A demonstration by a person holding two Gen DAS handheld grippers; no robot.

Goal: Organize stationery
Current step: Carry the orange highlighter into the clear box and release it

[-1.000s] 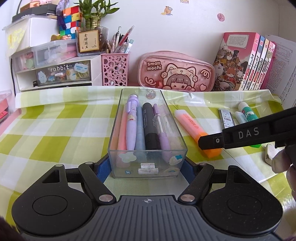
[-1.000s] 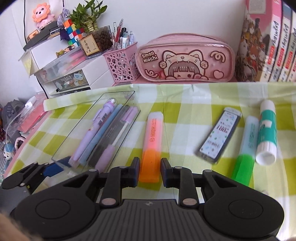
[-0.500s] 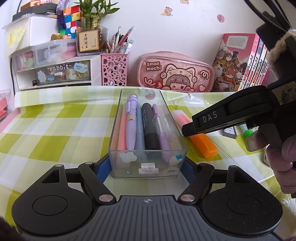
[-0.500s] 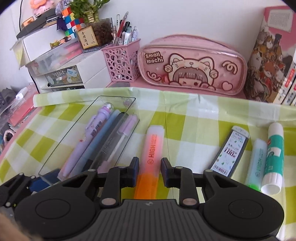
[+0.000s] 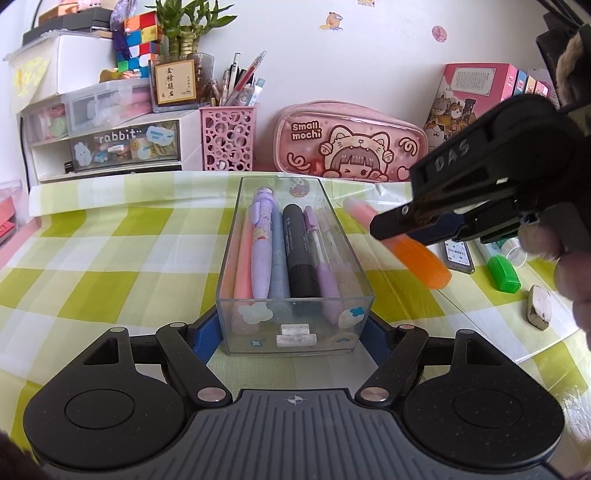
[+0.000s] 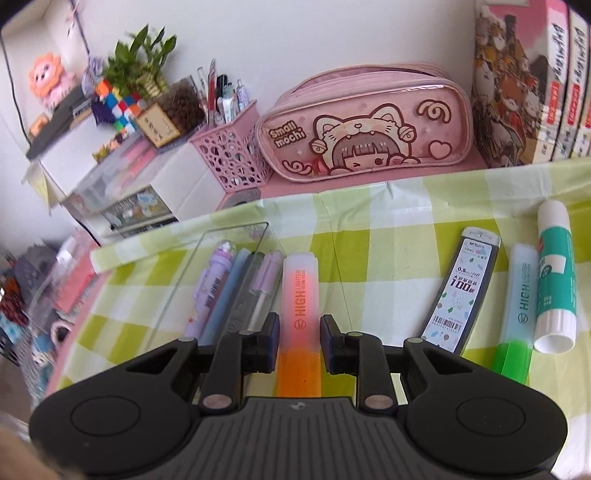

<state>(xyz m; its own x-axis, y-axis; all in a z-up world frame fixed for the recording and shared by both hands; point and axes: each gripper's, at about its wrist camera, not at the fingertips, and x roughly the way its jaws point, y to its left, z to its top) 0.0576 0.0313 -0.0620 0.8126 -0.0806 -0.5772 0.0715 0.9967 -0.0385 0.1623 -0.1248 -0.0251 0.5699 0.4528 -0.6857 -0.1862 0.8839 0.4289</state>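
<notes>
Now carrying the orange highlighter (image 5: 397, 240) toward the clear pen box (image 5: 295, 273), right gripper (image 6: 298, 338) clamped on its barrel, just right of the box and seemingly lifted off the checked cloth (image 5: 110, 258). Bracing the box's near end with the left gripper (image 5: 293, 334), fingers pressed to both side walls. Probably next: swinging over the box's open top and lowering alongside the pens. Hiding the highlighter's mid-section behind the jaws in the left view.

rubik's cube (image 5: 139, 40) | bamboo plant (image 5: 183, 27) | lion plush (image 6: 47, 79) | books (image 6: 532, 85)
</notes>
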